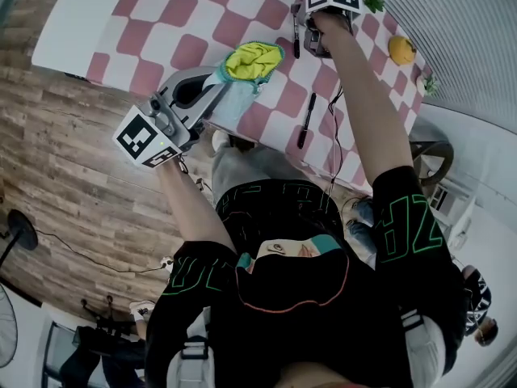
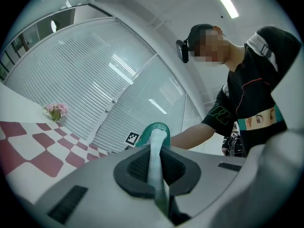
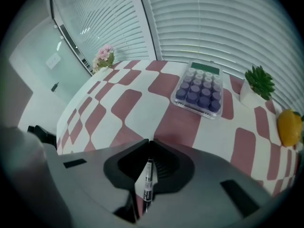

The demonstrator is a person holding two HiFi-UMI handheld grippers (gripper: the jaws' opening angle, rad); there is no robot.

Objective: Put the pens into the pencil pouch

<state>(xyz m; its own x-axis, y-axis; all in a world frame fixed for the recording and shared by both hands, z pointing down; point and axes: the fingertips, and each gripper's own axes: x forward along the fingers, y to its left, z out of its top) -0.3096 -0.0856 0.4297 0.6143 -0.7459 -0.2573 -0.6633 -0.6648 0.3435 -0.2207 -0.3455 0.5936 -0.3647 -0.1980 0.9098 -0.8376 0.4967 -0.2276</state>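
The left tool is gripping the pale blue pencil pouch at the near edge of the bench, and the pouch's yellow-lined mouth is gaping open. The right tool is pointing down at the checked cloth, with a black pen lying right against its tip. A second pen is lying nearer the person. A yellow fruit is sitting well off to the right.

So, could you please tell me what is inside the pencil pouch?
In the open pencil pouch, only its yellow lining shows, with nothing on it; deeper down, its own fabric covers the inside.
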